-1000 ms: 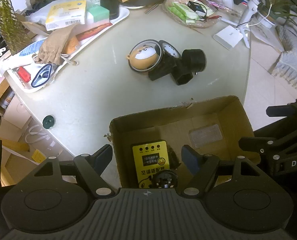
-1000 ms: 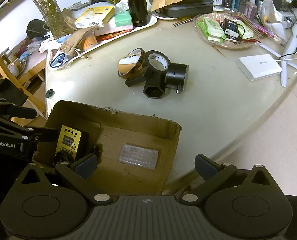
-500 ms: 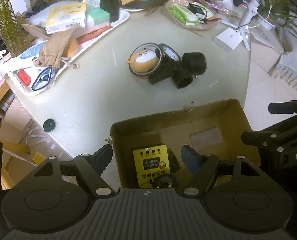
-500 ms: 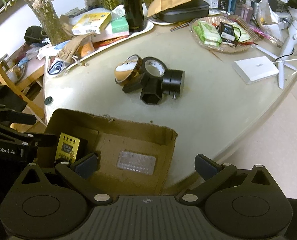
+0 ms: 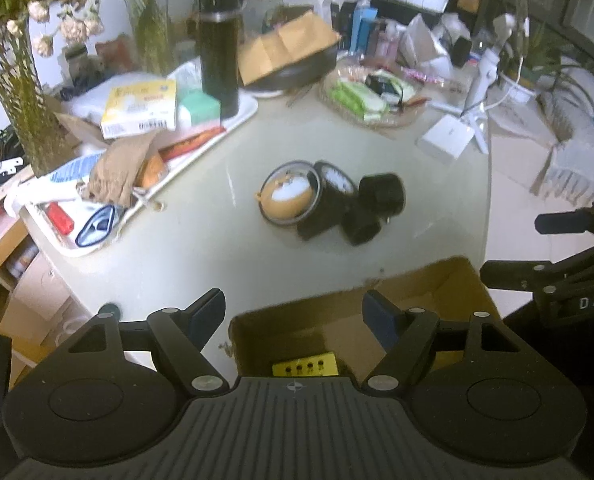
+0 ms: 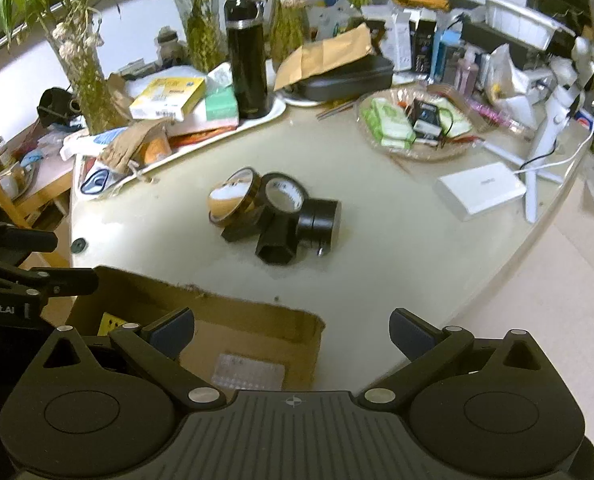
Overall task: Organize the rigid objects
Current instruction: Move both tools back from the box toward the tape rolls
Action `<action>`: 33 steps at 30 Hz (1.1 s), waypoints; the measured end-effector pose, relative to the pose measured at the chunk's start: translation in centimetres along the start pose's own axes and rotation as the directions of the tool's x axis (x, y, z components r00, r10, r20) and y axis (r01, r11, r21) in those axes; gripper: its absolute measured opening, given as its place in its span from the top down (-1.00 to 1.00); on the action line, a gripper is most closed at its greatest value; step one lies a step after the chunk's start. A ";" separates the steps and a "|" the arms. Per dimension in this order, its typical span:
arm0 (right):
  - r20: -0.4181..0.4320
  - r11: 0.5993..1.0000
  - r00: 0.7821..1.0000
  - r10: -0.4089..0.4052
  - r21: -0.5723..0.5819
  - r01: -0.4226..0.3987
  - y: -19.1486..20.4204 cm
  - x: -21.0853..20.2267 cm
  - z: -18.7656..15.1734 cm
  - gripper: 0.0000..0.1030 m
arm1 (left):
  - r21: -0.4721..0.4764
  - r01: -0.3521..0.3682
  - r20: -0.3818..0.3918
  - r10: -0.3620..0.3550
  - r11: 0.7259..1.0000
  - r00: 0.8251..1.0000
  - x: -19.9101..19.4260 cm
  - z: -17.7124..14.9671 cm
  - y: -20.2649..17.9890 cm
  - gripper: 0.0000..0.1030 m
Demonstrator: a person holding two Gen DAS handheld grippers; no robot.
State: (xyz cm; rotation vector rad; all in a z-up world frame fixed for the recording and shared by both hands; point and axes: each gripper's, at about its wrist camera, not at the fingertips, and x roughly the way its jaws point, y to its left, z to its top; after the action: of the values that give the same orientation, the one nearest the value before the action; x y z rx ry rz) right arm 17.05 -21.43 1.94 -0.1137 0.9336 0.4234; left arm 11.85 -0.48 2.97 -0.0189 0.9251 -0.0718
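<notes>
Several rigid objects lie clustered mid-table: an amber tape roll (image 5: 289,196) (image 6: 233,196), a black tape roll (image 5: 333,184) (image 6: 287,196), a black cylinder (image 5: 381,194) (image 6: 321,222) and a black hexagonal piece (image 5: 363,228) (image 6: 277,244). Nearer me stands an open cardboard box (image 5: 349,292) (image 6: 217,300). It holds a yellow device (image 5: 305,368) (image 6: 111,322) and a clear plastic blister tray (image 6: 249,372). My left gripper (image 5: 293,314) hangs open over the box's far rim with nothing between its fingers. The right gripper (image 6: 292,332) is open over the box's right corner, also with nothing in it.
A white tray (image 5: 249,108) piled with boxes and a brown pouch runs along the back left, with a black flask (image 6: 247,60) on it. A wicker plate (image 6: 417,152) of green packets and a white box (image 6: 481,190) sit at the back right. The table edge (image 6: 517,256) curves off to bare floor.
Both views have tilted upward: the box has slid to the bottom of the frames and more of the cluttered back of the table shows. Both grippers' jaws stay as wide as before.
</notes>
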 end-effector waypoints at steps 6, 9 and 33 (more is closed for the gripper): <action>0.086 1.000 0.996 -0.025 0.002 0.025 -0.3 -0.4 -0.1 -1.00 | 0.011 0.001 0.092 -0.002 1.000 0.996 -0.8 0.1 -0.2 -0.46; 0.102 1.000 0.994 -0.026 -0.006 0.027 -0.3 -0.5 0.0 -1.00 | 0.020 -0.004 0.104 0.002 1.000 0.995 -0.8 0.1 -0.3 -0.46; 0.096 0.999 0.995 -0.017 -0.028 0.020 -0.6 1.6 1.0 -1.00 | 0.039 0.024 0.104 -0.028 0.999 0.994 1.0 0.8 0.1 -0.46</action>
State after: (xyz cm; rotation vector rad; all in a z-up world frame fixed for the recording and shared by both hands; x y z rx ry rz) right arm 18.83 -21.24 1.21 -0.1278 0.8317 0.4217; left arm 13.08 -0.48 2.65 -0.0003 0.8183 -0.1114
